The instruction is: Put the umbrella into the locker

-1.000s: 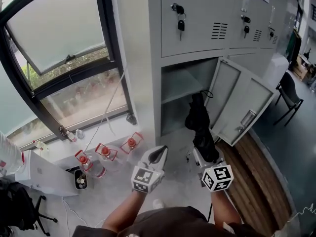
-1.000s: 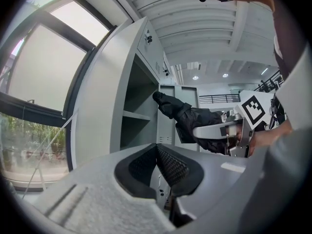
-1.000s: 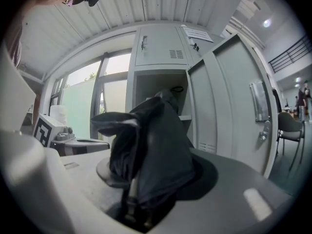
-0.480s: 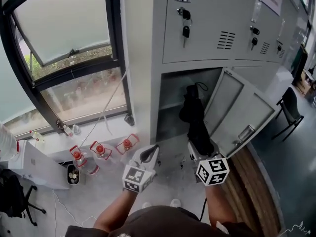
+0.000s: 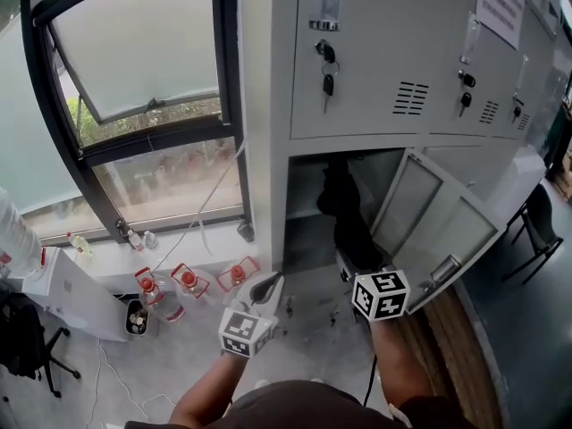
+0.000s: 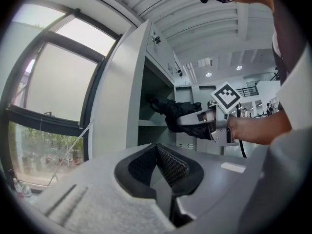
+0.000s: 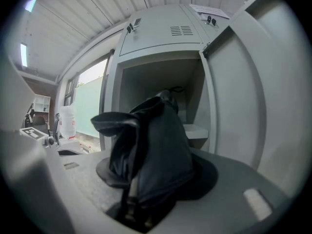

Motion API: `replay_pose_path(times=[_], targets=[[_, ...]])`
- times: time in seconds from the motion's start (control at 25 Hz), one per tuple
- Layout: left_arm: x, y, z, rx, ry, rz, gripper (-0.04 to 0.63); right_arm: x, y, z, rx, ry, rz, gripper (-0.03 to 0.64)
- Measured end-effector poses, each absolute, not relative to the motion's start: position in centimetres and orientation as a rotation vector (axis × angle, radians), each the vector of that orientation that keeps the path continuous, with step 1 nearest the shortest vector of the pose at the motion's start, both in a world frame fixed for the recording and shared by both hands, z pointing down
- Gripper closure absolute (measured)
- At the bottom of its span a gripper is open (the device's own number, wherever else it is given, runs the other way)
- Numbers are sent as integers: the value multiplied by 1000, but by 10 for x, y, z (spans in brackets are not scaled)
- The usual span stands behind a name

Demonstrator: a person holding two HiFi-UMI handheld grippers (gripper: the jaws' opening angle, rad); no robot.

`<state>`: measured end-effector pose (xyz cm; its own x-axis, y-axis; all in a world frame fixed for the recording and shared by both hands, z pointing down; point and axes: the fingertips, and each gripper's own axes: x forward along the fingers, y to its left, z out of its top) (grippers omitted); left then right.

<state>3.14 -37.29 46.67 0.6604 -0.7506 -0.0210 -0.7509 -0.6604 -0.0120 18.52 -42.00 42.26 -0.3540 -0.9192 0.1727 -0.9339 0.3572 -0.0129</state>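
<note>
The umbrella [image 5: 345,214], a folded black one, is clamped by its lower end in the right gripper [image 5: 354,263]. Its bunched fabric stands up between the jaws in the right gripper view [image 7: 152,147]. A second ago its top was out in front of the locker [image 5: 375,70]. Now that end reaches into the dark mouth of the open lower compartment, beside the door [image 5: 427,214], which hangs wide open. I read that as insertion under way, not finished: the gripper and the held end are outside the opening, so I have more pushing in to do before I let go.

The left gripper [image 5: 268,285] has come along slightly and sits off to the side. Its pads [image 6: 170,164] are closed together with nothing between them.

The umbrella's far end melts into the shadow from the head view, so I cannot tell whether it touches the inner shelf [image 7: 197,129] or a wall. The fabric hides the right gripper's pads and the handle, and the shelf's depth behind the umbrella is hard to make out.
</note>
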Motion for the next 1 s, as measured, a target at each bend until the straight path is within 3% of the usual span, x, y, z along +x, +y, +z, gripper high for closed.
replay_pose_path(times=[1.0], targets=[[16,-364,485,-2791,1476,5,591,147,-567,365,1504,-2335,147,390]])
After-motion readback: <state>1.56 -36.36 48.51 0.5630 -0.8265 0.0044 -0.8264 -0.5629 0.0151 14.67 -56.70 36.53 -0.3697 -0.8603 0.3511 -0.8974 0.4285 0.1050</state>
